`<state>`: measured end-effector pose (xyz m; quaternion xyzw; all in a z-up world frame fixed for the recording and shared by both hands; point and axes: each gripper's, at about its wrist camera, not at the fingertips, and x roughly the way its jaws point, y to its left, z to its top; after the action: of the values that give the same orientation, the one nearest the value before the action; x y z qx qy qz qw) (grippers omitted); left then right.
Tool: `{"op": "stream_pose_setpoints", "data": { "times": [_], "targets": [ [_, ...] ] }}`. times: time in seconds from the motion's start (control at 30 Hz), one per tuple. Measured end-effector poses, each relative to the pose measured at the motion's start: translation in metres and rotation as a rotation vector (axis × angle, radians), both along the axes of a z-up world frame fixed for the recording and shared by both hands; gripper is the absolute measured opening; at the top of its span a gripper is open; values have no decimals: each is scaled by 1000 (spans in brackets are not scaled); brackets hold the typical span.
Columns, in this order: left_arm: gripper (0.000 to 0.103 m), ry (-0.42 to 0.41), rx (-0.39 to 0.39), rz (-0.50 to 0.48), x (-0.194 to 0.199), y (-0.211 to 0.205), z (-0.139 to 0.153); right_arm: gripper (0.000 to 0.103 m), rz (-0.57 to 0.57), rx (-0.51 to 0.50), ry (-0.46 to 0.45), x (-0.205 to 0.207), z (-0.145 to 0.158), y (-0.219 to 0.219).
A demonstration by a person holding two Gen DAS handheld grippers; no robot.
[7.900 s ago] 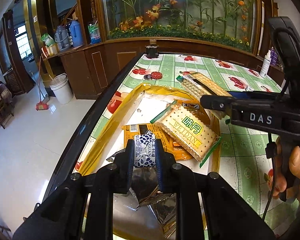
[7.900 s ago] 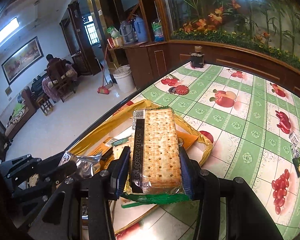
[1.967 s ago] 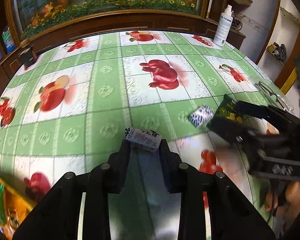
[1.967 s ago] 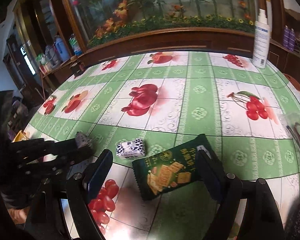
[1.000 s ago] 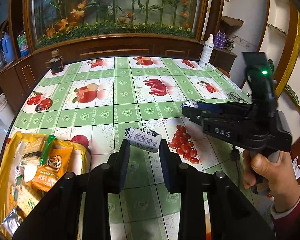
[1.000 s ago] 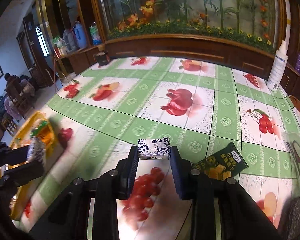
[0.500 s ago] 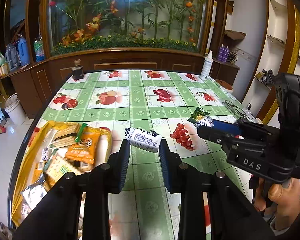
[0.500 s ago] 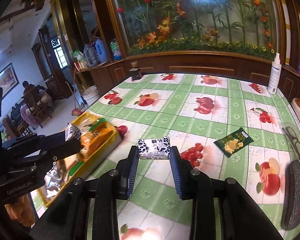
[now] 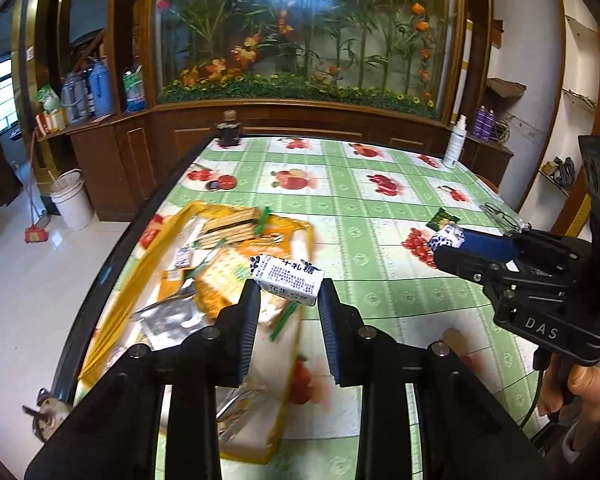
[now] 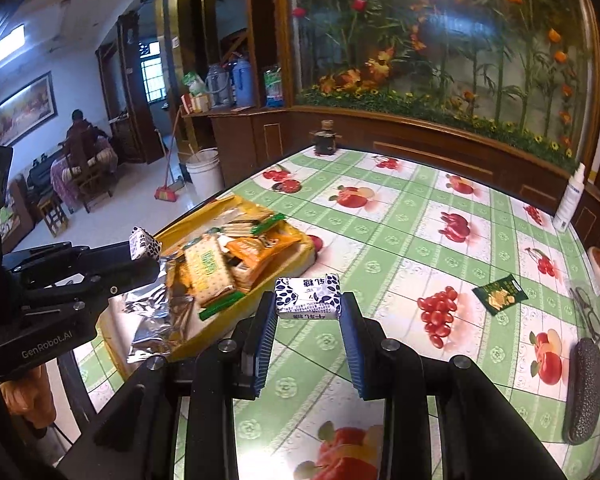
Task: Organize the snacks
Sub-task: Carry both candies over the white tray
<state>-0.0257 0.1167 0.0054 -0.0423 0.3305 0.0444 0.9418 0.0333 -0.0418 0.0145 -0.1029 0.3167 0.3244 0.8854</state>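
Candy in blue-and-white wrappers fills both claws: left gripper clutches one small block, right gripper another. Both have swung back from the green tablecloth toward the yellow snack tray, ready for dropping.

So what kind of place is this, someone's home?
Most likely a family home's dining area: a table under a fruit-print tablecloth, a big planted glass display in wood cabinetry, and a sitting room beyond with a framed painting.
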Motion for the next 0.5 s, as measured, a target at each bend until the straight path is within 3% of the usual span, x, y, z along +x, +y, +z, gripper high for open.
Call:
{"op": "stream_pose_setpoints", "data": {
  "times": [0.5],
  "targets": [
    [27, -4, -14, 141, -35, 57, -9, 32, 87, -108, -50, -17, 2, 68]
  ]
}}
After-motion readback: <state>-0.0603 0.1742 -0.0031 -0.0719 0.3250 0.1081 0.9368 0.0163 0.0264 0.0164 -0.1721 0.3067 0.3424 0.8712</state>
